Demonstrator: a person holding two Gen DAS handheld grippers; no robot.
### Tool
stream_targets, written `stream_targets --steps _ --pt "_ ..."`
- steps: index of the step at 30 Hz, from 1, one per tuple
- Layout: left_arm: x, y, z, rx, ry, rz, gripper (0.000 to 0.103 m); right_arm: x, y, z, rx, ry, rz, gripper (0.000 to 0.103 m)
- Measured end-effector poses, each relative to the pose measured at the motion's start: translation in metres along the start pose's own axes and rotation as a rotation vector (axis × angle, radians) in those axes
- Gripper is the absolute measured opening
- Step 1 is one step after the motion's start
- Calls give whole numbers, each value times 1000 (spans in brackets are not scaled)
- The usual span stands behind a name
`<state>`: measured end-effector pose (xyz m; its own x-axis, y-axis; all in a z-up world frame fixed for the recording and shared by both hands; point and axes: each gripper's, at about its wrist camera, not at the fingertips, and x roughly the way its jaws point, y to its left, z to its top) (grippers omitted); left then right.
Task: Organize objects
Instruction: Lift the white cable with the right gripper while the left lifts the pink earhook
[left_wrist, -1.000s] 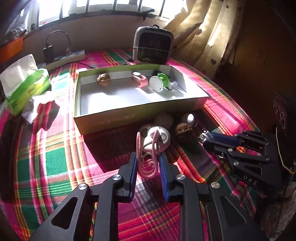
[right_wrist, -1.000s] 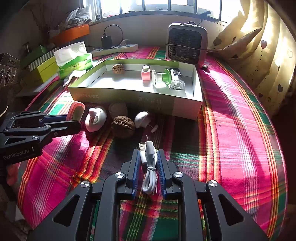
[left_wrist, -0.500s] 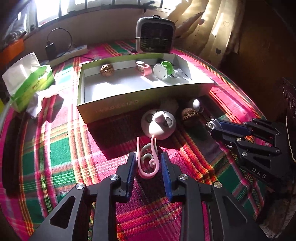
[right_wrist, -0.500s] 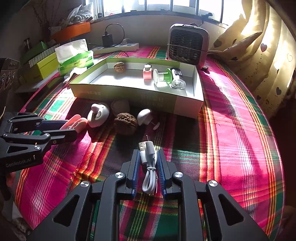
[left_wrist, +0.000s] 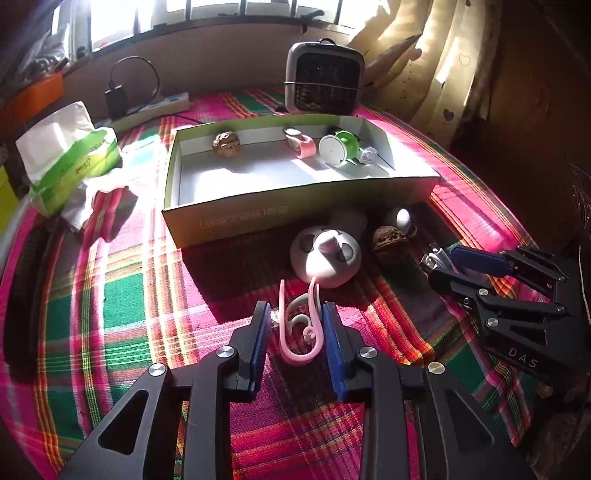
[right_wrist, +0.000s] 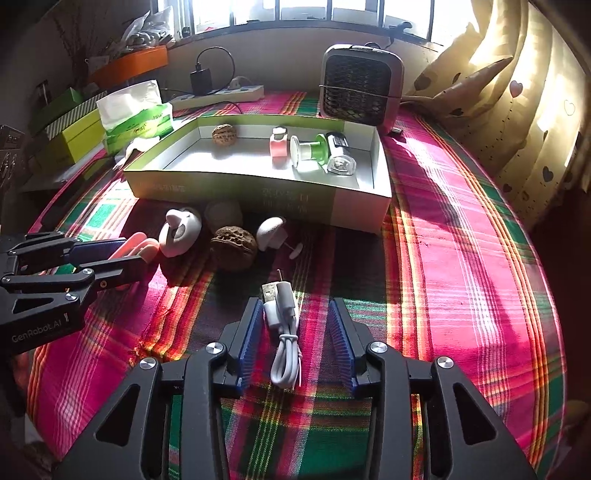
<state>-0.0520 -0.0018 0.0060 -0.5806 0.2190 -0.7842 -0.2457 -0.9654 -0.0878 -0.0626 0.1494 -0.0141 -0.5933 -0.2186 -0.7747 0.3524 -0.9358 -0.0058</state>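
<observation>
We have both grippers low over the plaid tablecloth (right_wrist: 461, 280), just in front of the near wall of the open box (left_wrist: 295, 212). The left gripper (left_wrist: 295, 334) has its jaws apart, having just been opening, and the pink ear hook (left_wrist: 301, 332) lies loose between them, close to the right pad. The right gripper (right_wrist: 293, 328) has also just been opening; its jaws stand clear of the coiled white cable (right_wrist: 282, 332), which rests on the cloth between them.

We judge that we are at a release or re-grip step, with neither piece held. To organize them, the next move calls for closing squarely on each piece, lifting it over the near wall, and setting it inside the box.

Counting: two walnuts, one (right_wrist: 224, 135) in the box at its far-left corner and one (right_wrist: 233, 248) on the cloth; one pink roll (right_wrist: 277, 144), one green-and-white spool (right_wrist: 308, 153) and one clear-capped item (right_wrist: 340, 157) along the box's far wall. Outside sit one white panda-like piece (left_wrist: 325, 258), one small white mushroom-shaped piece (right_wrist: 271, 230) and a pale round thing (right_wrist: 223, 214) we cannot identify.
</observation>
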Motion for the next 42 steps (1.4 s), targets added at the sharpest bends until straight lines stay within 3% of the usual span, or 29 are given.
stream_targets --steps 8,12,42 --pt "0 -2 1 -3 -5 29 21 -1 0 -2 -2 -6 8 36" --pt "0 -1 0 -10 -3 33 21 -3 5 -3 -6 -15 23 20" --pt "2 2 4 -73 -12 27 21 -1 1 -1 11 -9 67 19"
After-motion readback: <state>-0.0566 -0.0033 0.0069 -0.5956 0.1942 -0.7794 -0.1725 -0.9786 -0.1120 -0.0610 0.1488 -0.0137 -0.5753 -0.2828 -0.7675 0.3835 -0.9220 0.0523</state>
